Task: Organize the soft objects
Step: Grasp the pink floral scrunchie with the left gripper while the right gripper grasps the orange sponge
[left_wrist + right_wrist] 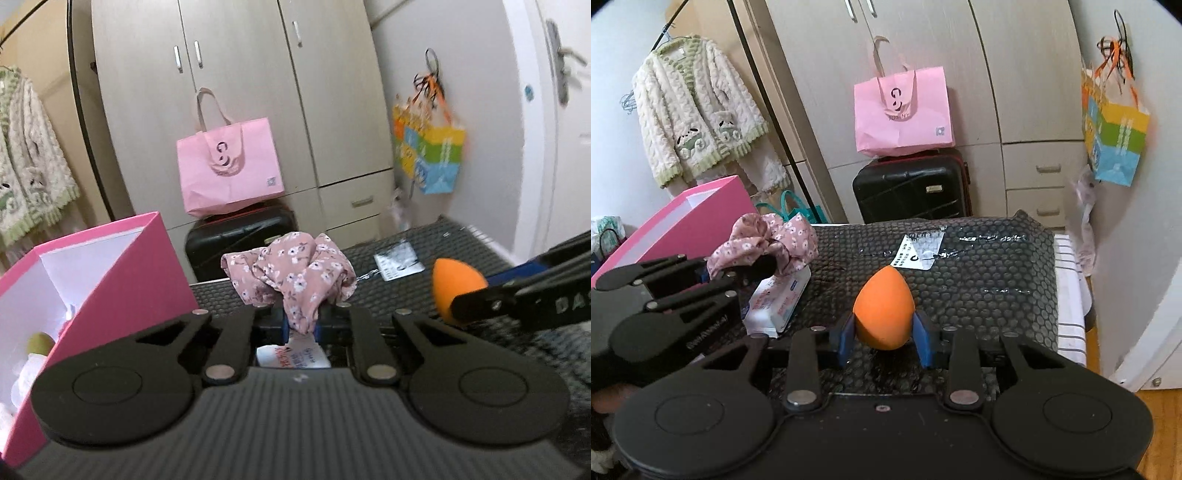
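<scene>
The floral scrunchie (pixel 295 277) is pinched between the closed pads of the left gripper (pixel 301 321), held above a tissue pack (pixel 779 299). The orange sponge (pixel 884 308), tip pointing away, is bracketed by the blue pads of the right gripper (pixel 884 338); contact appears made, though the squeeze is slight. The pink box (pixel 110 280) lies just left of the left gripper, the nearer one. Its contents are mostly hidden.

wardrobe (pixel 923 55) beige (silver handles) | black suitcase (pixel 912 188) below pink bag (pixel 905 110) | white door (pixel 554 129) right
</scene>
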